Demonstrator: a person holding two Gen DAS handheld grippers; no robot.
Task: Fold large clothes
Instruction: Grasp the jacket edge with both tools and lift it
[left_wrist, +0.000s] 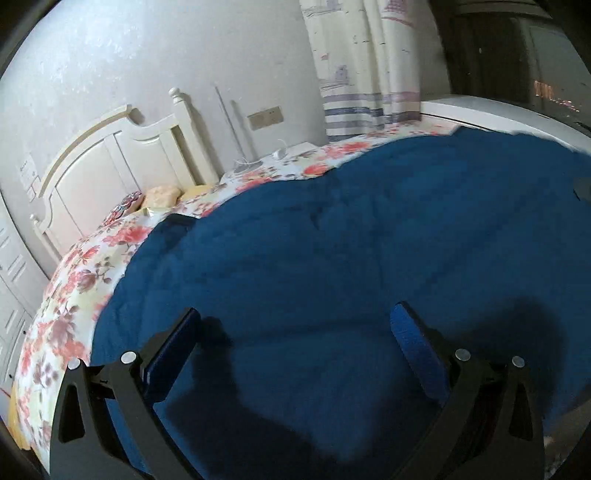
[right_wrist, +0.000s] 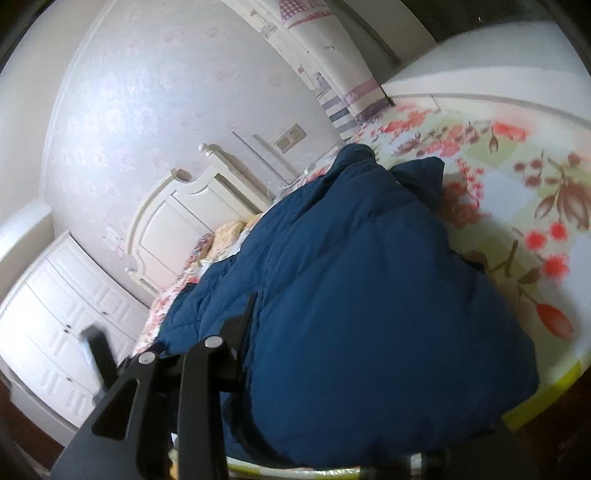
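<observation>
A large dark blue padded jacket (left_wrist: 332, 240) lies spread over the floral bedsheet (left_wrist: 70, 295). In the left wrist view my left gripper (left_wrist: 295, 317) hovers low over the jacket's near part, open wide, its blue-padded fingers (left_wrist: 413, 332) casting shadows on the cloth with nothing clamped between them. In the right wrist view the jacket (right_wrist: 369, 295) bulges up in a heap against my right gripper (right_wrist: 269, 306). Only one black finger (right_wrist: 245, 317) shows; the cloth covers the other and appears pinched between them.
A cream headboard (left_wrist: 110, 170) and small pillows (left_wrist: 162, 195) stand at the bed's far end, with white cabinet doors (right_wrist: 62, 325) beyond the bed's side. A patterned curtain (left_wrist: 362, 66) hangs by the far corner. Bare floral sheet (right_wrist: 517, 184) lies right of the heap.
</observation>
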